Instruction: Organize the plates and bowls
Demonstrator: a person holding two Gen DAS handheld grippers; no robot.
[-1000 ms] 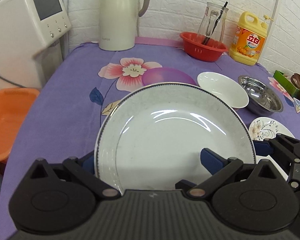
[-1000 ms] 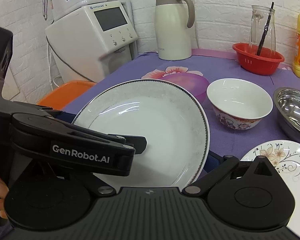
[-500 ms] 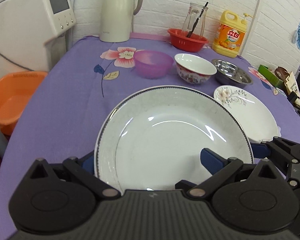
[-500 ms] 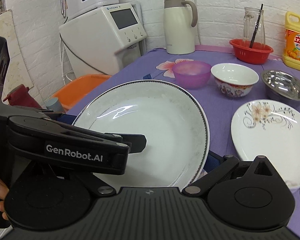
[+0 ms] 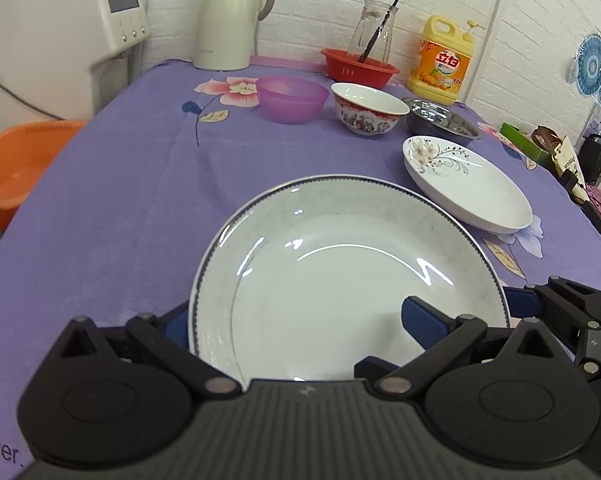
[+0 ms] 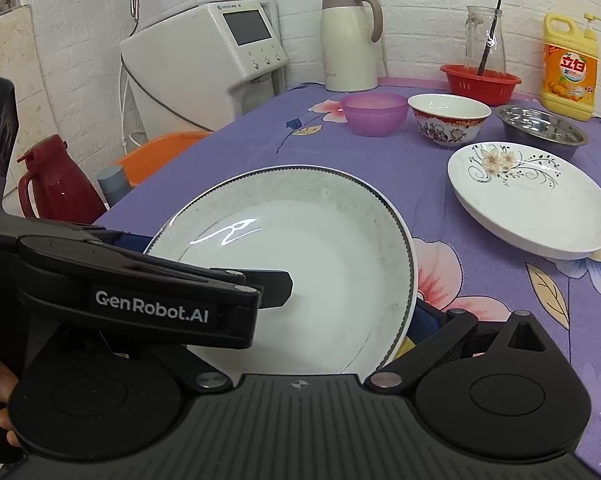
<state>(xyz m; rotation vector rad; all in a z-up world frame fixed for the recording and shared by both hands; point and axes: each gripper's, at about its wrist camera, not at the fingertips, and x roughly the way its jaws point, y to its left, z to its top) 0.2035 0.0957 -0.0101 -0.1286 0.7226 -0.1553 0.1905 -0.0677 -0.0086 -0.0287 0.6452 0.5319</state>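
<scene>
Above the purple table (image 5: 100, 208), we carry the grey-rimmed plate (image 5: 340, 280).
Both the left gripper (image 5: 296, 316) and right gripper (image 6: 352, 300) pinch its rim. At two o'clock the floral plate (image 5: 468, 184) waits; three bowls (image 5: 366, 108) at twelve o'clock remain unstacked.
</scene>
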